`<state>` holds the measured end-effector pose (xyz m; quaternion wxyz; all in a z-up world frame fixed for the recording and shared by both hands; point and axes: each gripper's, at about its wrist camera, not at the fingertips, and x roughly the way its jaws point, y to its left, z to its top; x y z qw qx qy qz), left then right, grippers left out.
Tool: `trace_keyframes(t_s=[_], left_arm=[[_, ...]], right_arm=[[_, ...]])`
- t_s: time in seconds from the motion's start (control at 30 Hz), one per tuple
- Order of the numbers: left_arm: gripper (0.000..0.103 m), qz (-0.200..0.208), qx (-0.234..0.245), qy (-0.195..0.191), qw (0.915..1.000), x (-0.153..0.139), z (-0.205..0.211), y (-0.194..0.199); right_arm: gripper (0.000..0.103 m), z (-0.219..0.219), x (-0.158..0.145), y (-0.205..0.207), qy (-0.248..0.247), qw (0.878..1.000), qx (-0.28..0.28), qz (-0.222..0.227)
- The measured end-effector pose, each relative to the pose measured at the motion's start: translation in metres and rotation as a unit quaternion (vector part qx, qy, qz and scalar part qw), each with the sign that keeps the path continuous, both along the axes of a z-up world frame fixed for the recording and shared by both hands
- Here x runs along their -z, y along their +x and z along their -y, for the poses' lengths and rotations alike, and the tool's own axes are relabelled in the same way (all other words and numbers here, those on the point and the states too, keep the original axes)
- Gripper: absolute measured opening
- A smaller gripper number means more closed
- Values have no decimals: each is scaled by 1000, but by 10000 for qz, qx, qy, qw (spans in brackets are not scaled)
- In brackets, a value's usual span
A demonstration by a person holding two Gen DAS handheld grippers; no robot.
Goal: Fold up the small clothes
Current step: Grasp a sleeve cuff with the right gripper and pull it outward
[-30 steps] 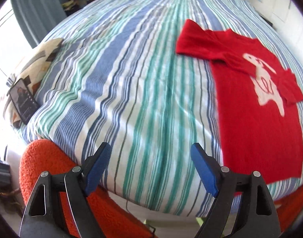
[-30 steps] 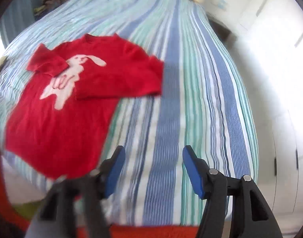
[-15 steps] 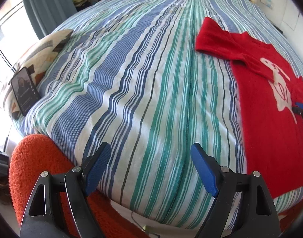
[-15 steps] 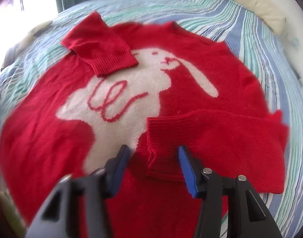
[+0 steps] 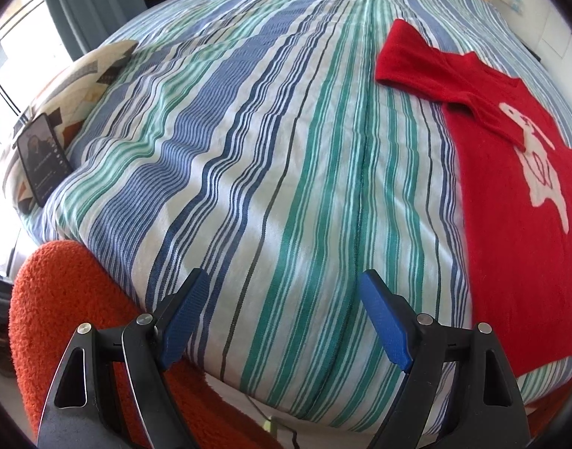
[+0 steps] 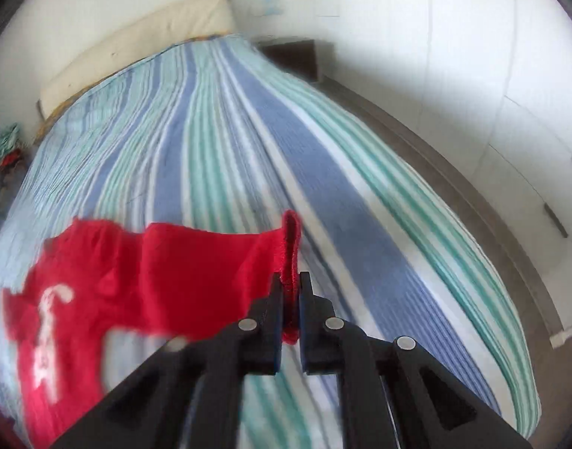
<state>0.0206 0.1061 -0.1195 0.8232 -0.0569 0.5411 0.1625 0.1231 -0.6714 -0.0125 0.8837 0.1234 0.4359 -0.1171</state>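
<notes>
On striped bed [image 5: 271,157]: red sweater [image 5: 510,224], one sleeve cuff [image 6: 290,254] pinched and raised by right gripper [image 6: 290,288]. Left gripper [image 5: 286,321] spread, idle. Advised: carry sleeve flat across, avoid dragging body.

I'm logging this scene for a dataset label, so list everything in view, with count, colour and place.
sweater: one, red with a white rabbit, on the bed's right side; its sleeve cuff is lifted.
bedspread: one, blue, green and white stripes, covering the bed.
phone: one, black, leaning on the patterned cushion at the left edge.
patterned cushion: one, cream with geometric shapes, left of the bed.
orange fleece: one, orange, below the bed's near edge.
pillow: one, cream, at the head of the bed.
left gripper: one, black with blue fingers, open, empty.
right gripper: one, black, shut on the sleeve cuff.
</notes>
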Motion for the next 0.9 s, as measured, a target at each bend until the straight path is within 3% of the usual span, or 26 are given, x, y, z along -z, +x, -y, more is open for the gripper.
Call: trace_keyframes(t_s=[0.17,0.47,0.63,0.7,0.77,0.83,0.9], left_arm=[[84,-44,-25,59,10000,0,0,-1],[84,-148,-96,-27,9998,6,-5,-1],[84,-154,-80,4,9998,7,-4,-1],[84,-174,-66,17,9998,8,-2,0],[84,-179,-13,48,9998,8,2,2],[84,-173,96,113,9997,6,8,4],[84,-159,268,174,9994,0,14,8]], right_arm=[[6,44,22,-25,364,9969,691,-66],[0,66,63,-34,92,9908,1128,-738],[2,70,56,-48,212,9906,1301,-372],[3,63,39,-56,139,9928,1188,64],[3,48,26,-52,214,9970,693,272],[3,29,28,-37,393,9991,75,133],[6,15,44,-25,302,9988,-227,-318]])
